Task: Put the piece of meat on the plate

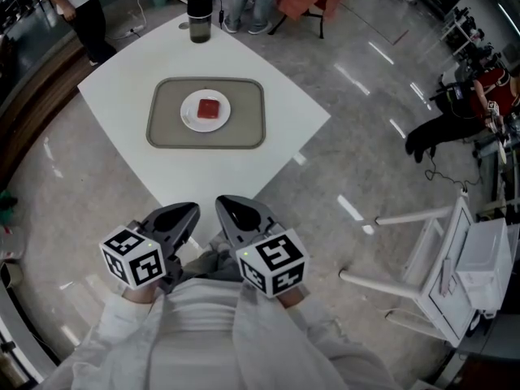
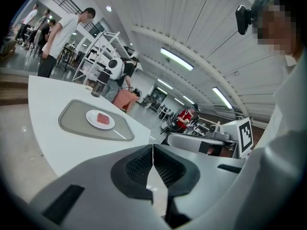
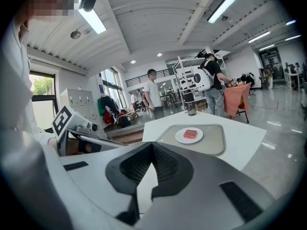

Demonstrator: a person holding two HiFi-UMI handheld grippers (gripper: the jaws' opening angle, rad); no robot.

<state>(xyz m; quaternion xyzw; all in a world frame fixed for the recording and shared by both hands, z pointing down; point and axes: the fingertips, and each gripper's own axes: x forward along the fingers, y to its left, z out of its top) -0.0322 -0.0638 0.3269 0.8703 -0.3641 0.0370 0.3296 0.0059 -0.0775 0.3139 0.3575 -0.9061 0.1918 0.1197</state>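
A dark tumbler stands beyond the tray holding the plate and piece of meat. Left gripper and right gripper: jaws together, empty. The bystanders are cropped at the head view's top edge.

My left gripper: lower centre of frame, jaws together, empty. My right gripper: beside it, same.
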